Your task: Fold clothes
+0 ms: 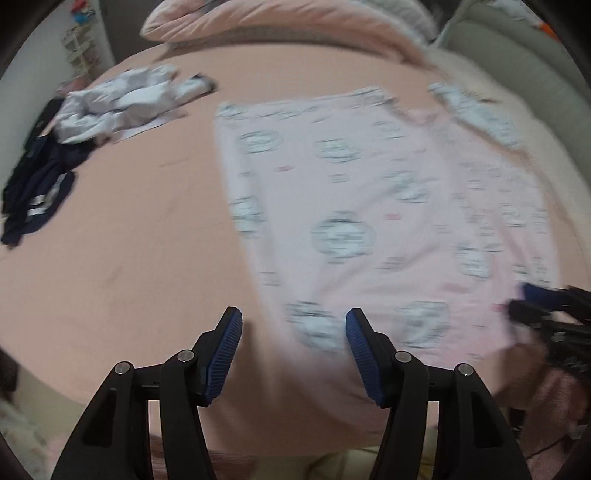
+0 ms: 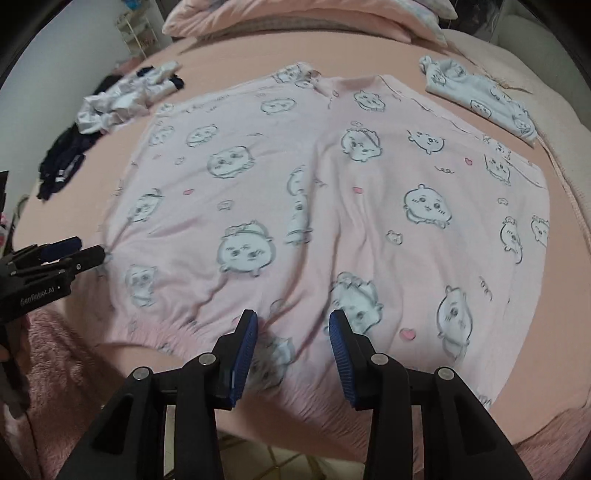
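A pink garment (image 2: 314, 206) printed with cartoon faces lies spread flat on the pink bed sheet (image 2: 229, 62); its gathered hem faces me. In the right wrist view my right gripper (image 2: 293, 319) hovers open over the near hem, nothing between its blue pads. My left gripper (image 2: 79, 251) shows at the garment's left edge. The left wrist view is blurred: the left gripper (image 1: 293, 317) stands open above the garment's (image 1: 369, 206) near left edge, with nothing between its pads. The right gripper (image 1: 535, 301) shows at the garment's right near corner.
A crumpled white garment (image 2: 118, 99) and a dark navy one (image 2: 62, 162) lie at the back left of the bed. A folded white printed piece (image 2: 480, 99) lies at the back right. Pink pillows (image 2: 295, 18) line the head. A fluffy pink blanket (image 2: 55, 350) hangs at the near edge.
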`<state>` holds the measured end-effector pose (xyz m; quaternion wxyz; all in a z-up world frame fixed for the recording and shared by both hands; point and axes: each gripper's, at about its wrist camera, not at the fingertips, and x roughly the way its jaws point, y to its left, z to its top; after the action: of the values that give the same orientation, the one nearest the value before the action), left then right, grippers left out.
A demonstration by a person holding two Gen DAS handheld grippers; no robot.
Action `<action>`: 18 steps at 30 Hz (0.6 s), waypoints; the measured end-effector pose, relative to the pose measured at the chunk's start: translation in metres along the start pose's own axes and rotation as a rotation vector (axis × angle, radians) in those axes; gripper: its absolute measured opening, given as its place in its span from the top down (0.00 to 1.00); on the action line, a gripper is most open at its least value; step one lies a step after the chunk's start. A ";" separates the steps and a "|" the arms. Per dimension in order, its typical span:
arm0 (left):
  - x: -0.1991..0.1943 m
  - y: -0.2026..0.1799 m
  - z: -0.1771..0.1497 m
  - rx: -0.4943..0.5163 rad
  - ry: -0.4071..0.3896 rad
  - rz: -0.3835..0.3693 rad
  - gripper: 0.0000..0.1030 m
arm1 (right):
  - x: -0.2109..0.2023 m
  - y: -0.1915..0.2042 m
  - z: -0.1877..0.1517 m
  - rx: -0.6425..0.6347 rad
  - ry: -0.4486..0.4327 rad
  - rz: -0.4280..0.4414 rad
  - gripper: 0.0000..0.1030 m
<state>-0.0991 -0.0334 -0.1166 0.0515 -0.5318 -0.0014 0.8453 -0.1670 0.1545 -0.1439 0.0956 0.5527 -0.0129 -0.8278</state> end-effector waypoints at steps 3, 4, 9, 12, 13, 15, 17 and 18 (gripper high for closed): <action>0.008 -0.019 -0.009 0.041 0.027 -0.012 0.45 | 0.004 0.017 -0.004 -0.035 -0.015 0.036 0.61; 0.015 -0.024 -0.011 0.061 0.051 0.011 0.45 | 0.007 0.018 -0.006 -0.045 -0.004 0.033 0.61; 0.010 -0.009 -0.024 0.005 0.057 0.093 0.43 | 0.000 -0.004 -0.022 -0.001 0.006 0.022 0.61; -0.003 -0.003 -0.027 -0.047 0.015 0.035 0.43 | -0.013 -0.031 -0.031 0.098 -0.022 0.023 0.61; -0.003 -0.007 -0.026 -0.038 0.014 0.016 0.43 | -0.013 -0.037 -0.033 0.135 -0.022 0.046 0.61; -0.002 -0.015 -0.024 -0.020 0.011 -0.021 0.43 | -0.016 -0.037 -0.035 0.150 -0.030 0.064 0.61; 0.007 -0.017 -0.024 0.012 0.067 0.019 0.42 | -0.012 -0.024 -0.039 0.075 -0.009 0.006 0.61; 0.011 -0.017 -0.026 0.025 0.094 0.046 0.42 | -0.007 -0.022 -0.042 0.057 0.010 -0.013 0.61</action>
<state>-0.0788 -0.0169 -0.1363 0.0387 -0.5702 0.0237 0.8203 -0.1292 0.1807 -0.1565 0.0744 0.5593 -0.0324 -0.8250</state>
